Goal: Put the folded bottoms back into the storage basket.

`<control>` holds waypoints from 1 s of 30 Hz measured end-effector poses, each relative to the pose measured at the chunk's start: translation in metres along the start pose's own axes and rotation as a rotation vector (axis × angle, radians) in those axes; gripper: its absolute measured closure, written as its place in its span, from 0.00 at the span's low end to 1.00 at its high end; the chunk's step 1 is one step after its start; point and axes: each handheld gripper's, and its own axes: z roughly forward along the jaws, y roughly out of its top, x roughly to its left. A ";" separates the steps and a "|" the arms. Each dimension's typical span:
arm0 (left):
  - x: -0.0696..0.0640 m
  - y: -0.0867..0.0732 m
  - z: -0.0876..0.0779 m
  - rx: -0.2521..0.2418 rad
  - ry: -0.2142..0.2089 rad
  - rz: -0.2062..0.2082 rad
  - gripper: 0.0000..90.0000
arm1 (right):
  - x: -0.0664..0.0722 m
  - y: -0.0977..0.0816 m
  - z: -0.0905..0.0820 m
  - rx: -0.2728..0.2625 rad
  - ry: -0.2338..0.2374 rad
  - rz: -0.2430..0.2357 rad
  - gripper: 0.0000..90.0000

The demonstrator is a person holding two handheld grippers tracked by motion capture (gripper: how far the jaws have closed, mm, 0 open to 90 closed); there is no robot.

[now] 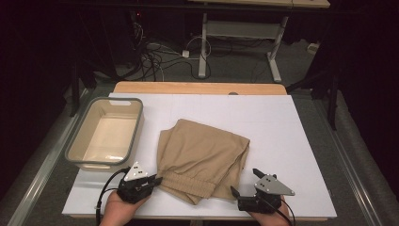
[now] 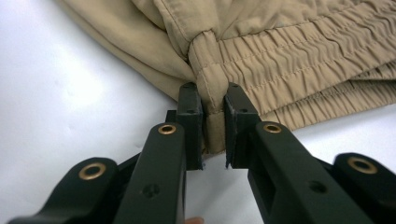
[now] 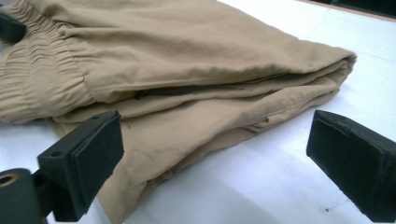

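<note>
1. Khaki folded shorts (image 1: 200,157) lie mid-table on the white board (image 1: 291,141), right of an empty grey-rimmed tub (image 1: 106,134).
2. High view: the left gripper (image 1: 155,180) meets the shorts' near left corner, but its grip is too small to read there.
3. Left gripper view settles it — the jaws are clamped on a bunched fold of the elastic waistband (image 2: 212,88).
4. Right gripper (image 1: 244,183) sits at the shorts' near right corner, jaws wide apart — cloth lies between them, unpinched.
5. Both hands are cut off at the frame's bottom edge.
</note>
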 end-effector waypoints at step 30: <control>0.021 -0.003 0.005 -0.030 -0.003 0.001 0.86 | -0.052 0.029 0.031 0.009 -0.091 0.083 0.01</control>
